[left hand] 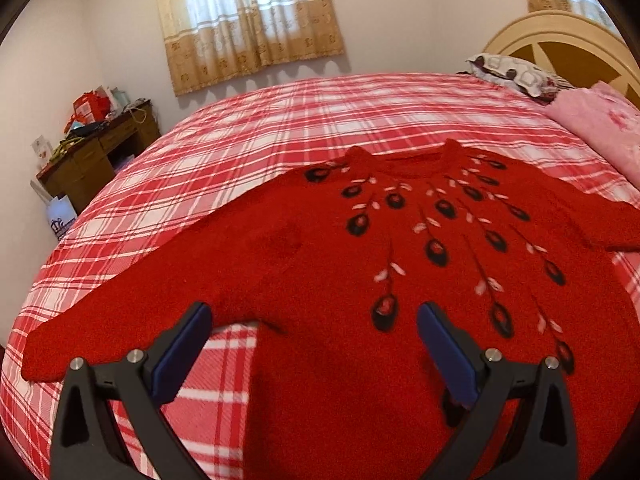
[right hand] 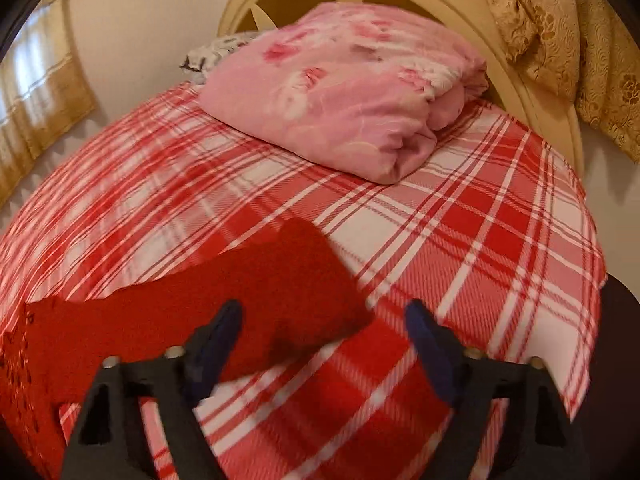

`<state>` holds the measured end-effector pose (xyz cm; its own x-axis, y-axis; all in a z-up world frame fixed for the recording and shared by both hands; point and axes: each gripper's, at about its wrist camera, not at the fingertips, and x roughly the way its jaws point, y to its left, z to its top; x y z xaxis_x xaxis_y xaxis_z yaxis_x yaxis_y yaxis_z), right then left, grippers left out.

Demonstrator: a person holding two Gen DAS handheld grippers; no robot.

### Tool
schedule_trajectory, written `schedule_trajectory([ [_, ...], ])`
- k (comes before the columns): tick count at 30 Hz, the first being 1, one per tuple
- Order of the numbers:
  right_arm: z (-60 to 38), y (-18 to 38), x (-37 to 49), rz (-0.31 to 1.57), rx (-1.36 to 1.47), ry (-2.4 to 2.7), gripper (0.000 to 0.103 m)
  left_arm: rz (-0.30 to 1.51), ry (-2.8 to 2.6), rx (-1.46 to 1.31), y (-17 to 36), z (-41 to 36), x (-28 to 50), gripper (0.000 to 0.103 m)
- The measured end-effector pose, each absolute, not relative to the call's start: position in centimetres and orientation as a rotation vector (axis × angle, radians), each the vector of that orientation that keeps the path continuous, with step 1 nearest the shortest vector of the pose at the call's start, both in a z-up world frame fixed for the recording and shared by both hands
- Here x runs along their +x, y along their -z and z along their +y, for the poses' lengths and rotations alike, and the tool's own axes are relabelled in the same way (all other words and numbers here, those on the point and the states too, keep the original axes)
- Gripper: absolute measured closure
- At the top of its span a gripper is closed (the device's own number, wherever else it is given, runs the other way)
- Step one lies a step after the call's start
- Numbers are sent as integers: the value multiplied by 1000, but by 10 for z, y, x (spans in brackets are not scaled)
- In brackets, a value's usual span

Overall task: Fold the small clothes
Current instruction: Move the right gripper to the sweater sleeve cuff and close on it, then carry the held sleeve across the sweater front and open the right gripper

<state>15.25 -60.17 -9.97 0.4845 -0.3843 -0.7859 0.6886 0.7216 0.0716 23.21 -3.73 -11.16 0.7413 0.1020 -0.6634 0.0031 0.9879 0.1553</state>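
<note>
Red knitted sweater point(left hand: 360, 264) with black-and-white flower motifs is lying flat, sleeves spread, on the red-and-white plaid bedsheet point(left hand: 280, 120). Left gripper point(left hand: 314, 336) is hovering wide open over its body, gripping nothing. Right gripper point(right hand: 324, 332) is hanging open and empty above the sleeve end point(right hand: 288, 280).

The sweater point(left hand: 400, 264) lies flat on the bed point(left hand: 256, 120) ahead of and beneath the left claw point(left hand: 314, 320). One sleeve point(right hand: 224, 312) lies ahead-left of the right claw point(right hand: 324, 320), with the folded quilt point(right hand: 344, 92) beyond it, before the headboard point(right hand: 472, 4).
</note>
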Motion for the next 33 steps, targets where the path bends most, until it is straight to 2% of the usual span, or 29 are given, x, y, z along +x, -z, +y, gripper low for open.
schedule_trajectory([
  [3,-612,109,165,883,401,678,40,745,-70,143,113,-33,238,0],
  [6,-615,117,176,924,387,667,44,755,-81,130,116,-28,244,0],
  [8,-611,116,181,938,356,654,68,762,-92,125,117,-25,247,0],
  [9,-611,117,183,945,345,650,73,766,-94,117,118,-22,248,0],
  [10,-609,117,184,947,339,640,83,770,-94,112,118,-21,250,0],
  [11,-608,117,185,946,342,615,87,773,-96,107,119,-19,251,0],
  [18,-597,100,185,867,344,588,89,782,-90,91,121,-15,250,0],
  [33,-515,4,214,662,174,434,89,764,-89,43,110,2,243,0],
])
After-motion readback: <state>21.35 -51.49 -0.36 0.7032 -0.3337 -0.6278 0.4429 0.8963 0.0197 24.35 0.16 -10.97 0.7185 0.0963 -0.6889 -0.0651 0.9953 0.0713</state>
